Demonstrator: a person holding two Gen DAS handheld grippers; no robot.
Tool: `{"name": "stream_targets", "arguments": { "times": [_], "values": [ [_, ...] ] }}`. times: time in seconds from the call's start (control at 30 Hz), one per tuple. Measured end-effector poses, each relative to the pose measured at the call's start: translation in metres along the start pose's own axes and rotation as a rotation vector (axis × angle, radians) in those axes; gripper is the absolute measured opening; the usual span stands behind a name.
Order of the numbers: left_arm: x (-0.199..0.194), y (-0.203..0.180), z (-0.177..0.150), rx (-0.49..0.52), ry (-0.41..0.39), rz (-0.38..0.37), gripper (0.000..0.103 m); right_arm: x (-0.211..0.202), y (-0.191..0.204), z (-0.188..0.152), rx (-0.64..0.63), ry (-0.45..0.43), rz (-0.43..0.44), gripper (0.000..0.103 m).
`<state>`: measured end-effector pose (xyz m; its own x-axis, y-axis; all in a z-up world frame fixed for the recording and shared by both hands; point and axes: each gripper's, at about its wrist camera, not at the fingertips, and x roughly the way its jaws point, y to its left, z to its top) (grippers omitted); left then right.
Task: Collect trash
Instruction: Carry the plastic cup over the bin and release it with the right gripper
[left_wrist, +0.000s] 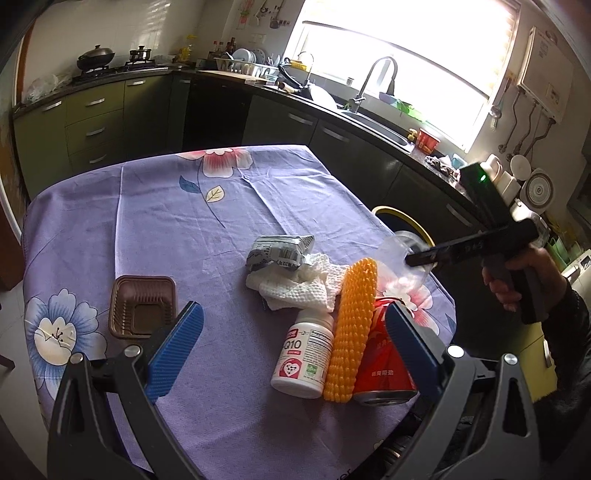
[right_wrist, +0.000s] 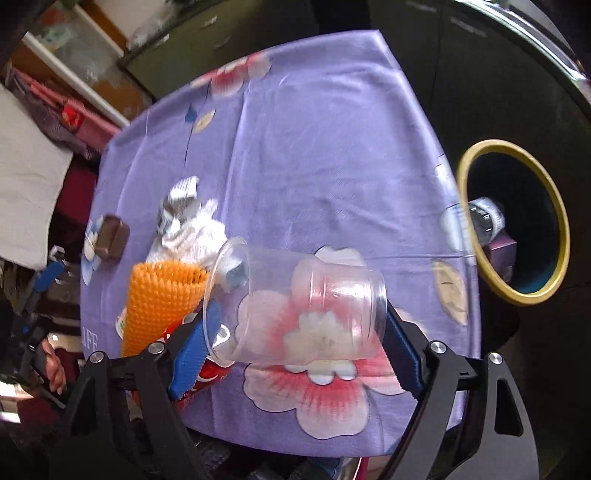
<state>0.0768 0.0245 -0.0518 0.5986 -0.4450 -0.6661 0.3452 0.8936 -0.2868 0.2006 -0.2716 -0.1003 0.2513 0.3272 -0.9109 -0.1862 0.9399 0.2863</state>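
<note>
My right gripper (right_wrist: 295, 332) is shut on a clear plastic cup (right_wrist: 295, 306), held sideways across its blue pads above the table's near right part. In the left wrist view that gripper (left_wrist: 415, 258) and the cup (left_wrist: 395, 251) hang near the table edge, beside the yellow-rimmed bin (left_wrist: 402, 216). My left gripper (left_wrist: 295, 332) stands open low over a white pill bottle (left_wrist: 303, 358), a yellow spiky roll (left_wrist: 352, 332) and a red can (left_wrist: 384, 369). A white paper towel (left_wrist: 299, 286), a crumpled wrapper (left_wrist: 280, 253) and a brown plastic tray (left_wrist: 142, 310) also lie on the purple floral tablecloth (left_wrist: 147, 221).
The bin (right_wrist: 561, 236) stands off the table's right edge, with a plastic bottle (right_wrist: 487, 218) and a purple box (right_wrist: 502, 251) inside. Dark kitchen cabinets and a sink (left_wrist: 373, 125) run behind the table. A hand (left_wrist: 517, 280) holds the right gripper's grip.
</note>
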Motion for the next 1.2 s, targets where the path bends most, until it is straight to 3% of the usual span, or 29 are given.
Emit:
{"name": "stream_targets", "arguments": {
  "times": [0.2,0.3,0.47,0.67,0.73,0.9,1.2],
  "values": [
    [0.006,-0.011,0.003,0.024,0.019,-0.001,0.094,-0.045,-0.064,0.003,0.119,-0.156,-0.073,0.083],
    [0.010,-0.016,0.006,0.033,0.028,0.004,0.094,-0.055,-0.117,0.009,0.213,-0.215,-0.143,0.083],
    [0.011,-0.024,0.010,0.037,0.029,0.017,0.094,-0.031,-0.191,0.032,0.338,-0.189,-0.209,0.083],
    [0.010,-0.030,0.012,0.044,0.036,0.039,0.094,0.003,-0.242,0.060,0.397,-0.177,-0.282,0.084],
    [0.011,-0.032,0.012,0.045,0.043,0.043,0.094,0.006,-0.251,0.063,0.415,-0.194,-0.312,0.090],
    [0.014,-0.034,0.014,0.055,0.054,0.051,0.095,-0.008,-0.257,0.046,0.462,-0.241,-0.221,0.090],
    [0.018,-0.028,0.008,0.035,0.075,0.075,0.095,-0.043,-0.190,-0.008,0.336,-0.340,-0.153,0.090]
  ]
}}
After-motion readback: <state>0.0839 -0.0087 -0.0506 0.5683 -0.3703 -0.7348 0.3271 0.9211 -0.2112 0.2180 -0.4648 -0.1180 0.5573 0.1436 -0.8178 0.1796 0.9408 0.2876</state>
